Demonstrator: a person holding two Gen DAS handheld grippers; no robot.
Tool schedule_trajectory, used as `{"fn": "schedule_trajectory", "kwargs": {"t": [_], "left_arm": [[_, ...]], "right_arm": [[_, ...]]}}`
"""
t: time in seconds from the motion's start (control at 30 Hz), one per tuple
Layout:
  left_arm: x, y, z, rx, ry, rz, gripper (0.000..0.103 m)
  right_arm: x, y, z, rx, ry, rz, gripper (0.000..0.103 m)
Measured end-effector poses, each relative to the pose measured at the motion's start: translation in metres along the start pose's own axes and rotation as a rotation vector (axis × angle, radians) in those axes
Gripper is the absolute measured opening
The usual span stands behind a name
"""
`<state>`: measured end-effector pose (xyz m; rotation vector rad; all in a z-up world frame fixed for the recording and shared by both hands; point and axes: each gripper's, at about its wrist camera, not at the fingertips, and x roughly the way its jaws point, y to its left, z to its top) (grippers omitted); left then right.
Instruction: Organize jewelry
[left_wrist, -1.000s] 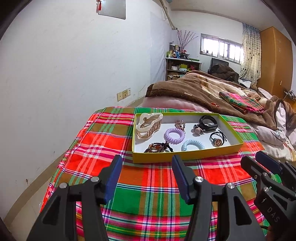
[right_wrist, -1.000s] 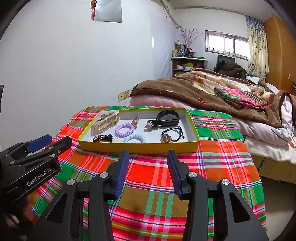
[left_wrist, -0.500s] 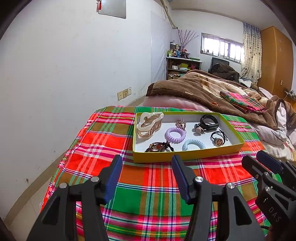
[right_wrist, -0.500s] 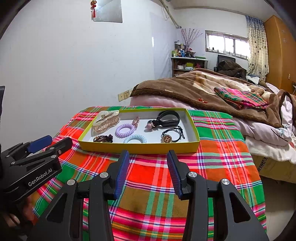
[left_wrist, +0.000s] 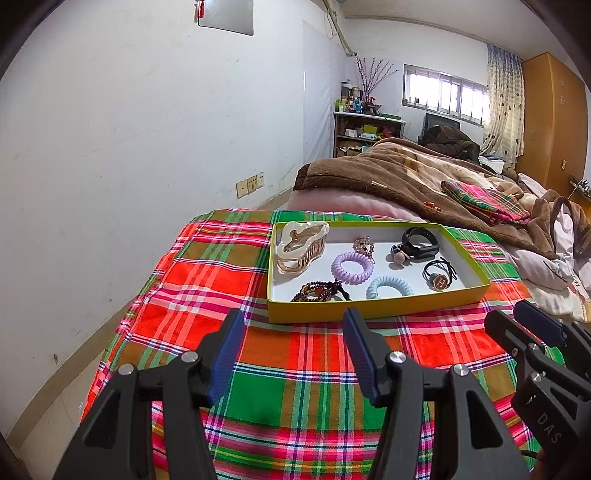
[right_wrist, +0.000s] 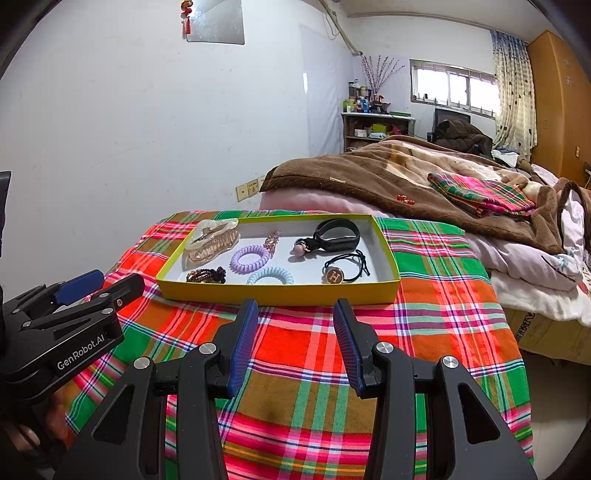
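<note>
Bedroom, daylight pouring in through a barred window (left_wrist: 445, 94) on the far wall. Patterned curtain (left_wrist: 504, 107) hanging at its right, tall orange-brown wardrobe (left_wrist: 552, 114) right beside that. Long white wall (left_wrist: 129, 122) down the left, scuffed in places, with a mirror (left_wrist: 226, 16) high up and a row of yellowed sockets (left_wrist: 250, 183) low down. Cluttered shelf unit (left_wrist: 364, 131) in the far corner, bottles on top, bare branches (left_wrist: 371, 75) sticking up. Bed running away to the right, brown blanket (left_wrist: 388, 177) rumpled over pink bedding (left_wrist: 332, 203). Folded plaid cloth (right_wrist: 484, 195) lying on the blanket. Pale floor (left_wrist: 51, 435) along the skirting.
</note>
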<state>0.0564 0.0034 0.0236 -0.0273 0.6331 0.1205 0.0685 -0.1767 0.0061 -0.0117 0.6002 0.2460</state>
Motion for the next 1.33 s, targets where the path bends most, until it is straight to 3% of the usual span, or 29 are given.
{"fn": "schedule_trajectory", "kwargs": {"t": [1.33], "left_arm": [[0.0079,0.0031,-0.0004,-0.022,0.037,-0.001,0.058]], "right_arm": [[0.0001,-0.0006,-0.0002,0.000,0.000,-0.001,0.043]]}}
